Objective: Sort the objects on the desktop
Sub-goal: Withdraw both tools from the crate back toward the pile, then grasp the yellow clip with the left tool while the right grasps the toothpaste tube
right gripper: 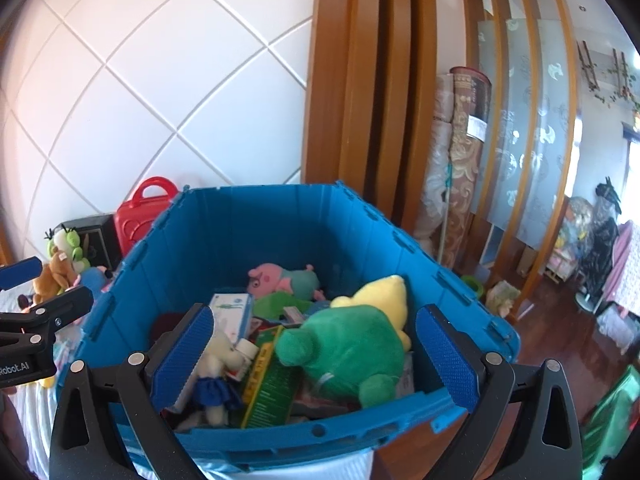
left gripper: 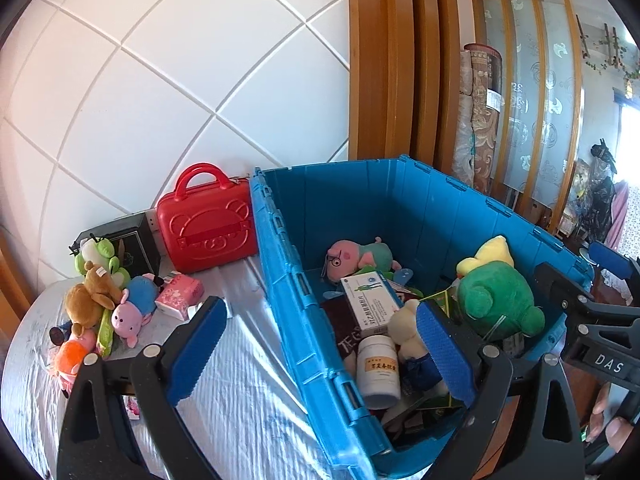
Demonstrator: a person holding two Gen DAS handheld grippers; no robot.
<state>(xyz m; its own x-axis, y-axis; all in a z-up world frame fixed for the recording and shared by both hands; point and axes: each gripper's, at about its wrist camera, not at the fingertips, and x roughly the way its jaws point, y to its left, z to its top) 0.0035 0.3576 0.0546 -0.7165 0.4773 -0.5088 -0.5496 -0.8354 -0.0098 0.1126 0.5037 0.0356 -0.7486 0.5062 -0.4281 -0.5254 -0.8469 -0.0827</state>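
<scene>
The left gripper (left gripper: 320, 344) is spread wide and holds nothing. It hangs over the left rim of the big blue bin (left gripper: 298, 292), low in the frame. The right gripper (right gripper: 314, 354) is wide too, empty, above the bin's near edge. Inside the bin lie a green plush (right gripper: 352, 350), a pink pig toy (right gripper: 280, 276) near the back wall with bare room around it, and a white bottle (left gripper: 378, 370). At the left edge of the left picture, a pile of small toys (left gripper: 100, 300) sits on the white cloth (left gripper: 240, 400), beside a red case (left gripper: 208, 228).
</scene>
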